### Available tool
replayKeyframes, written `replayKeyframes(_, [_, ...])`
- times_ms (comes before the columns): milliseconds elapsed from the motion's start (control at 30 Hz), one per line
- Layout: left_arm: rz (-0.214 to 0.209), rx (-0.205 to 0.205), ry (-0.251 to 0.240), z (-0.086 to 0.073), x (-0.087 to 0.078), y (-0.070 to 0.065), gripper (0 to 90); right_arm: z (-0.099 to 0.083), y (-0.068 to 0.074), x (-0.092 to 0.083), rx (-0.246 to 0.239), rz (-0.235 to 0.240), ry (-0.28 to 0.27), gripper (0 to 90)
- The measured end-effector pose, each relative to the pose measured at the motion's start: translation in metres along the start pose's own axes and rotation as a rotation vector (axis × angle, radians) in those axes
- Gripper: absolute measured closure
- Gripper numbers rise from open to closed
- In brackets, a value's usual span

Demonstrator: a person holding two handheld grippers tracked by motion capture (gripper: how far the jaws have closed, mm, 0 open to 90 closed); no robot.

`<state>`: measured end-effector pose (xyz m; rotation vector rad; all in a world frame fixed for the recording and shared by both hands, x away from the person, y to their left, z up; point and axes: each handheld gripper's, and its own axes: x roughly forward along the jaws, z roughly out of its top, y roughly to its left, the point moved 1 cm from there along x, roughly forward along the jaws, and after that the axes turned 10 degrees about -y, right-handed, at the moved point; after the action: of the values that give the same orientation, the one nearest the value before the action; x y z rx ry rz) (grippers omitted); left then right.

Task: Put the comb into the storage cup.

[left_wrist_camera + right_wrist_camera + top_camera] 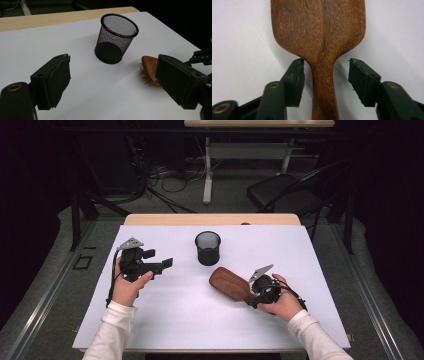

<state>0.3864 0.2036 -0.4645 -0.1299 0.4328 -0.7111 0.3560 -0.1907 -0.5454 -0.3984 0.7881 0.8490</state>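
A wooden hairbrush (229, 283) lies bristles down on the white table cover (200, 320), its handle pointing toward the person's right hand. My right gripper (255, 296) is open with a jaw on each side of the brush handle (323, 85), gaps showing on both sides. A black mesh cup (207, 248) stands upright behind the brush, seen also as the mesh cup (115, 38) in the left gripper view. My left gripper (167, 263) hovers at the left, open and holding nothing, pointing toward the cup. The brush head (149, 70) with orange bristles shows beside its right jaw.
The white cover lies over a wooden table whose far edge (210, 219) shows beyond it. Behind the table stand a black chair (287, 192) and a desk frame (207, 170) with cables on the floor. Bare white surface lies in front of and between the hands.
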Motion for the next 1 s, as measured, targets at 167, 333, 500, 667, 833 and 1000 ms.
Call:
replayKeyframes(167, [0.0, 0.0, -0.001, 0.0, 0.0, 0.0, 12.9, 0.0016, 0.0015, 0.0015, -0.01, 0.002, 0.008, 52.3])
replayKeyframes(333, [-0.001, 0.0, 0.0, 0.0001, -0.0002, -0.0001, 12.9, 0.002, 0.0064, 0.0046, -0.05, 0.013, 0.025, 58.0])
replayKeyframes(500, [-0.001, -0.002, 0.0, 0.0001, -0.0002, 0.0003, 12.9, 0.0027, 0.0072, 0.0053, -0.073, 0.012, 0.017, 58.7])
replayKeyframes(667, [-0.001, -0.003, 0.0, 0.0001, -0.0002, 0.0005, 12.9, 0.0031, 0.0055, 0.0058, -0.059, 0.023, 0.025, 59.8])
replayKeyframes(833, [-0.003, -0.005, -0.002, 0.0003, -0.0006, 0.0008, 12.9, 0.0039, 0.004, 0.0058, -0.034, 0.024, 0.034, 60.0])
replayKeyframes(1000, [-0.002, -0.006, -0.003, 0.0004, -0.0007, 0.0009, 12.9, 0.0046, 0.0031, 0.0064, -0.032, 0.021, 0.037, 60.2])
